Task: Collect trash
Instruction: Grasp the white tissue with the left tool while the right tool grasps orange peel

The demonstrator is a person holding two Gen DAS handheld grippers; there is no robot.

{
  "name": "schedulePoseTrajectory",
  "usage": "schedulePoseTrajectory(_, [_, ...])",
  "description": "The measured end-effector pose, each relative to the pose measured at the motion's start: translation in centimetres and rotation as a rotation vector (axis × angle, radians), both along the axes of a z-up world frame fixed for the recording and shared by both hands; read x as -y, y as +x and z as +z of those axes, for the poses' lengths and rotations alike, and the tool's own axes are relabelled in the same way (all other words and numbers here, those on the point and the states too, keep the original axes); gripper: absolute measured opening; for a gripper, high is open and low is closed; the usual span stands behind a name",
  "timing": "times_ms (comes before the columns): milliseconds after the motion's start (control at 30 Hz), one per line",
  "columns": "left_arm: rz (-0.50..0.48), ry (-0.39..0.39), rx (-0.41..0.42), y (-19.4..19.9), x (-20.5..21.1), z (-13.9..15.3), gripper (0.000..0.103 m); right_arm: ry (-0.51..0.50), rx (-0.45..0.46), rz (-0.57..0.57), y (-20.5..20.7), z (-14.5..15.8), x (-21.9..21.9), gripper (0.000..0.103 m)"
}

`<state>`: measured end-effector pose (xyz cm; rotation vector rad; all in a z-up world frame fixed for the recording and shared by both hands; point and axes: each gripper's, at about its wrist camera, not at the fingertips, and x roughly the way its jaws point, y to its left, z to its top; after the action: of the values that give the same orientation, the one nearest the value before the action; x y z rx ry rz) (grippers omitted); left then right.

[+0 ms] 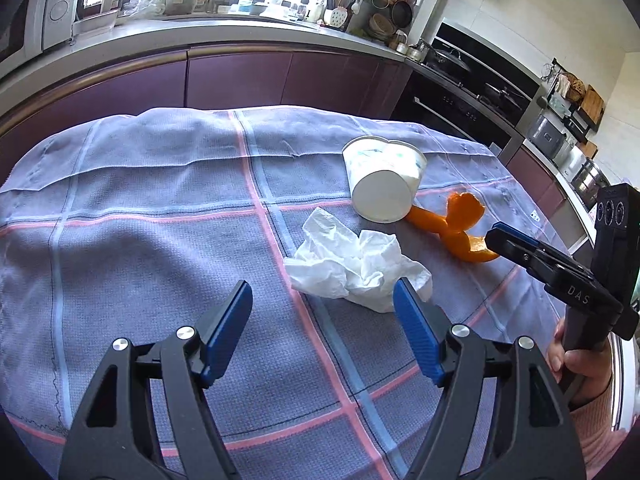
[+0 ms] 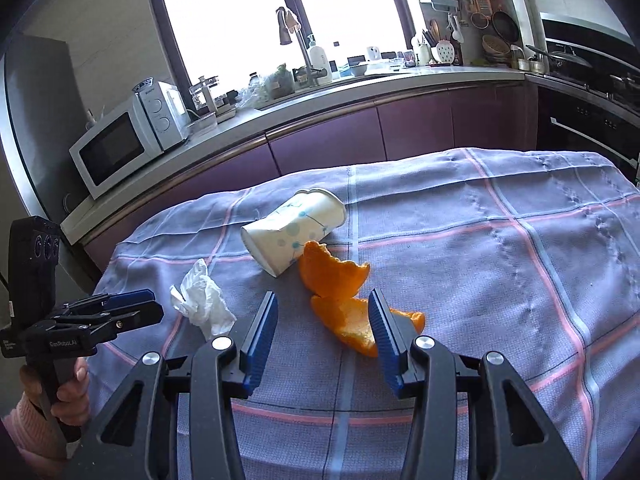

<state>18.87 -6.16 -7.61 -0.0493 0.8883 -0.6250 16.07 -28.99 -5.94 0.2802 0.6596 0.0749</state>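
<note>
Cloth (image 1: 140, 208) in grey-blue with pink and pale blue check lines covers the whole table, hanging over its far edge in front of a run of purple kitchen cabinets (image 2: 320, 148). A white microwave (image 2: 116, 148) sits on the counter above them, toward the left in the right wrist view.

Three bits of trash lie close together on the cloth, nearer its far edge than its near one. The biggest is a white paper cup (image 1: 384, 184) with pale blue dots, tipped on its side, base toward the cameras and mouth toward the cabinets. Orange peel (image 2: 340, 300) lies just beside the cup's base, one curled piece touching or nearly touching it, another piece trailing toward the near edge. A crumpled white tissue (image 1: 356, 264) lies on the other side, a little apart from the cup and peel.

The left gripper (image 1: 322, 304) hangs above the cloth with its blue pads spread wide, nothing between them; the tissue lies just beyond its right-hand finger. The right gripper (image 2: 322, 316) stands partly open over the peel, the near piece showing between its fingers and behind one pad; whether a pad touches the peel cannot be told. A hand (image 2: 68, 392) in a pink sleeve holds each handle.
</note>
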Motion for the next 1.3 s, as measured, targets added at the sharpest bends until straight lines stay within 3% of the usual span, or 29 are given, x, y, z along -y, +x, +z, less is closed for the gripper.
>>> schedulePoseTrajectory(200, [-0.001,0.026,-0.017,0.8,1.5,-0.6,0.067,0.013,-0.005,0.008,1.0,-0.3,0.1,0.045])
schedulePoseTrajectory(400, [-0.019,0.028,-0.045,1.0,2.2,-1.1,0.042,-0.011,-0.028,0.02,1.7,-0.6,-0.1,0.045])
schedulePoseTrajectory(467, [-0.026,0.026,-0.048,0.9,2.4,-1.2,0.03,-0.02,-0.033,0.016,1.9,-0.6,-0.1,0.045])
schedulePoseTrajectory(700, [-0.04,0.012,-0.042,0.4,2.2,-0.9,0.015,-0.029,-0.048,0.015,2.7,-0.6,0.0,0.047])
schedulePoseTrajectory(767, [-0.041,0.004,-0.039,0.2,2.0,-0.7,0.011,-0.026,-0.042,0.018,2.7,-0.6,0.1,0.041])
schedulePoseTrajectory(867, [-0.048,-0.009,-0.036,-0.2,1.6,-0.5,0.01,-0.027,-0.034,0.039,2.6,-0.4,0.0,0.026])
schedulePoseTrajectory(1300, [-0.076,-0.051,-0.009,-1.7,0.3,0.8,0.005,0.048,0.019,0.055,1.1,1.2,0.4,0.013])
